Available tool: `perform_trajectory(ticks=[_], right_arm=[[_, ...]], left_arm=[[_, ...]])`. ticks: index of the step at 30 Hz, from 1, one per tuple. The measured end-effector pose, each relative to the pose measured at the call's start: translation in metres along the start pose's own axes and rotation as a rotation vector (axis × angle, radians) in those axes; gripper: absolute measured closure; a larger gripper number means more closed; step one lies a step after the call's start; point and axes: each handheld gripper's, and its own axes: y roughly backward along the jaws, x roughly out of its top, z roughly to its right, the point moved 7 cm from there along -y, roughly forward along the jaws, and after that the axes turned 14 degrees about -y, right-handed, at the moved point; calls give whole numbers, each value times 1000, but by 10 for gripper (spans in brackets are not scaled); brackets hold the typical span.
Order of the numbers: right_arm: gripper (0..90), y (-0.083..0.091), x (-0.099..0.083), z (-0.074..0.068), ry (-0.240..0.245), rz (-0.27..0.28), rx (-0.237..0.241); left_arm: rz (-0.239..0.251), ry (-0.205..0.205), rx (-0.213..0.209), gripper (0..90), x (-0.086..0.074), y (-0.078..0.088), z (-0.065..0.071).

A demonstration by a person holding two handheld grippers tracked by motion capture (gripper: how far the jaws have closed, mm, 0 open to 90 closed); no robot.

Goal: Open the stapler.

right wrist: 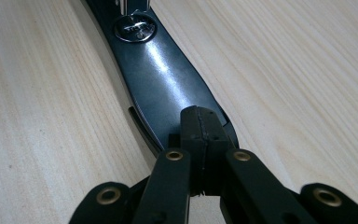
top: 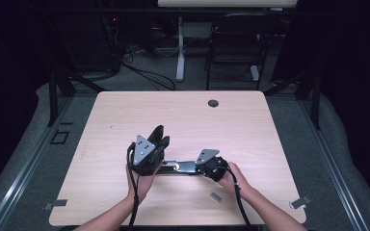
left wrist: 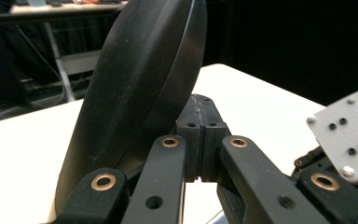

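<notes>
Jaws on both grippers are pressed together. A folding tool (top: 180, 167) is laid flat near the surface's front edge, long axis pointed straight off the right gripper (top: 203, 168); left gripper (top: 160, 136) is raised beside it.

Light wood table (top: 125, 110) has a round cable grommet (top: 213, 103) near its far edge and a small grey tab (top: 216, 196) near its front edge. Beyond it, on grey floor: black folding chair (top: 236, 43), white desk leg (top: 180, 48), loose cables (top: 144, 72).
</notes>
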Motion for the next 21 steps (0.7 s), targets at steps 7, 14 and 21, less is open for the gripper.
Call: perform_trajectory(ticks=[7,14,21], right_arm=[[900,0,0,0,-7,7,3],[900,0,1,1,-5,6,1],[900,0,1,1,-5,5,7]], left_arm=[[6,0,18,900,1,4,-7],[7,-12,39,900,1,9,-14],[9,-16,46,900,1,12,-18]])
